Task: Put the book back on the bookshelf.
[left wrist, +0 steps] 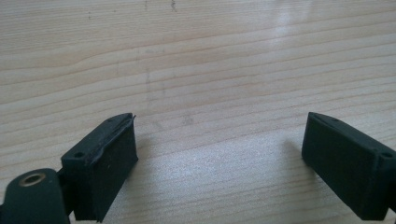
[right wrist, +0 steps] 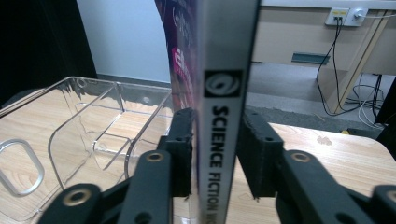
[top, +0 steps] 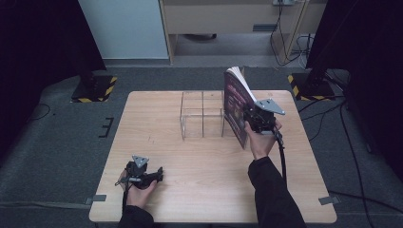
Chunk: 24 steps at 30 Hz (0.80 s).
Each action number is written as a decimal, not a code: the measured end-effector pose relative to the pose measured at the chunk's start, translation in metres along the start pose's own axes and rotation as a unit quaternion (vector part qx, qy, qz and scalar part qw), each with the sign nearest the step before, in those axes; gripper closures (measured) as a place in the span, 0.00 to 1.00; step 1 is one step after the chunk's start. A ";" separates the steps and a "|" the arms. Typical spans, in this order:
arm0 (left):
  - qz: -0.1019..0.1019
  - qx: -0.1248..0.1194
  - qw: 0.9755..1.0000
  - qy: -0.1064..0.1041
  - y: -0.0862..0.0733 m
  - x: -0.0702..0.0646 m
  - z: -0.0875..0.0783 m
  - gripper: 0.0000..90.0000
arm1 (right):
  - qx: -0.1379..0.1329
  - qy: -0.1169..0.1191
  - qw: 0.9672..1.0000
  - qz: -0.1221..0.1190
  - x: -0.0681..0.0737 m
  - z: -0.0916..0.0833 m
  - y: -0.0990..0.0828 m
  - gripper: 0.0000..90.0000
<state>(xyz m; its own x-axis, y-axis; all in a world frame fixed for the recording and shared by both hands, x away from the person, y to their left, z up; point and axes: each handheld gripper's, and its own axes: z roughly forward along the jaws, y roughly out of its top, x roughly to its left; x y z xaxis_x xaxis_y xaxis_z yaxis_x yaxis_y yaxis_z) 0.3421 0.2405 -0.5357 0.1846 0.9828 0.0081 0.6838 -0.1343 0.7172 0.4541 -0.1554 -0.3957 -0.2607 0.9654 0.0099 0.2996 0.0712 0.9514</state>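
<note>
A dark purple book (top: 235,102) stands upright in the air beside the right end of a clear acrylic divider rack (top: 202,114). My right gripper (top: 253,119) is shut on its spine side. In the right gripper view the book's grey spine (right wrist: 224,107) reads "SCIENCE FICTION" and is clamped between the two black pads (right wrist: 183,149); the clear rack (right wrist: 88,135) lies to the left. My left gripper (top: 157,175) rests low on the wooden table (top: 199,180) near the front left. Its jaws stand wide apart in the left gripper view (left wrist: 219,154), with bare wood between them.
Two black stands with yellow-black striped bases (top: 92,88) (top: 309,85) sit on the floor behind the table's corners. A wooden desk (top: 228,19) and cables (top: 285,42) are farther back. A cable (top: 283,156) trails from the right gripper.
</note>
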 end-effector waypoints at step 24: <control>0.000 0.000 1.000 0.001 0.000 0.000 0.000 0.10 | 0.033 0.089 0.995 0.013 -0.022 -0.037 -0.030 0.15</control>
<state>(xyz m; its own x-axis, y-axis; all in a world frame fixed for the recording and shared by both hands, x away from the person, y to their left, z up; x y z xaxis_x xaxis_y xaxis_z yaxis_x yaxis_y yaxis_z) 0.3421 0.2404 -0.5356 0.1835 0.9830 0.0086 0.6843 -0.1340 0.7168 0.4166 -0.1881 -0.4124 -0.4090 0.9077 0.0939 0.3668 0.0693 0.9277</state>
